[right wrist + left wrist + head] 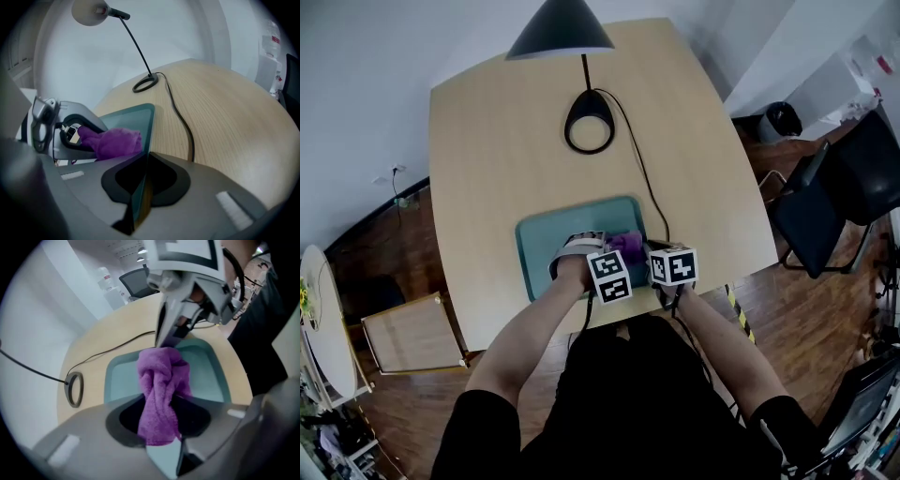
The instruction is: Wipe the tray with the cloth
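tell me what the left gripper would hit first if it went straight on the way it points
Shut on the purple cloth, the left gripper points steeply down at the teal tray. The cloth would probably press on the tray floor first; depth is unclear.

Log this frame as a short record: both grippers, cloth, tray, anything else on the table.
left gripper: shut on cloth, over the tray
right gripper: shut on the tray's edge
cloth: purple, bunched
tray: teal, near the table's front edge
lamp: black, on the far side, cable running past the tray
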`<state>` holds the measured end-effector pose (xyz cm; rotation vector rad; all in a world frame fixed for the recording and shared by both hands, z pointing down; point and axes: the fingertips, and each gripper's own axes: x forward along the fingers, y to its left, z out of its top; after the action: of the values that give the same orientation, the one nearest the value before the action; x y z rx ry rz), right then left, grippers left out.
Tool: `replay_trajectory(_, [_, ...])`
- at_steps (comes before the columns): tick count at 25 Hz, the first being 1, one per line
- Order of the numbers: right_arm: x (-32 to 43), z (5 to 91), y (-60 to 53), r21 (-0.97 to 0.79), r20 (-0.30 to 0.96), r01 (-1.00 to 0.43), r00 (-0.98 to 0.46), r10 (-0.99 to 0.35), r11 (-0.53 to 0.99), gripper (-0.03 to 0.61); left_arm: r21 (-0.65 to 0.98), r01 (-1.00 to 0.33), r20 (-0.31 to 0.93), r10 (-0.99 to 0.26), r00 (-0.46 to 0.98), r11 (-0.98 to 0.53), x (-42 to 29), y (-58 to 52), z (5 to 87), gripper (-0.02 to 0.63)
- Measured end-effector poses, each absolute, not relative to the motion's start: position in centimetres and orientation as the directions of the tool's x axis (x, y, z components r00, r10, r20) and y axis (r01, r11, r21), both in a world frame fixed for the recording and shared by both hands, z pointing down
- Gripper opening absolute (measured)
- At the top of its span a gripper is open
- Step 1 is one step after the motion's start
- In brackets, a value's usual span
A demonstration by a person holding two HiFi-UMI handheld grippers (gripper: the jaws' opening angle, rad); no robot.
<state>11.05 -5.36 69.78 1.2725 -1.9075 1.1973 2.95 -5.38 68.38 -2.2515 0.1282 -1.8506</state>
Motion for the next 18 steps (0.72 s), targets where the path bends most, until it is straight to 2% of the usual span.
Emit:
replay_trajectory(7, [10.7,69.0,-5.5,-0.369,0.806,-0.914,-0.405,-0.432,0.168,0.020,-0.278,-0.021,0.950,-0.278,0.142,-0.960,3.1,-14.1,68.3,0.160])
replay_trajectory(11, [10.9,68.9,-5.5,-0.375,0.800,-0.911,-0.411,-0.437,0.170,0.021,-0.260,-0.098,0.955,-0.271,0.125,-0.961,4.8,-15.8,67.9,0.160])
replay_trajectory(15, [10.9,68.9,-5.3,-0.379,0.801,-0.909,-0.416,-0.431,0.174,0.021,-0.259,-0.063,0.952,-0.265,0.155,-0.964,6.1,-12.9,68.1,0.158])
replay_trajectory(18, [11.0,69.0,-5.2,-0.379,0.800,-0.909,-0.416,-0.432,0.174,0.021,-0.214,-0.016,0.958,-0.213,0.192,-0.977,7.0,-9.3,68.1,0.160])
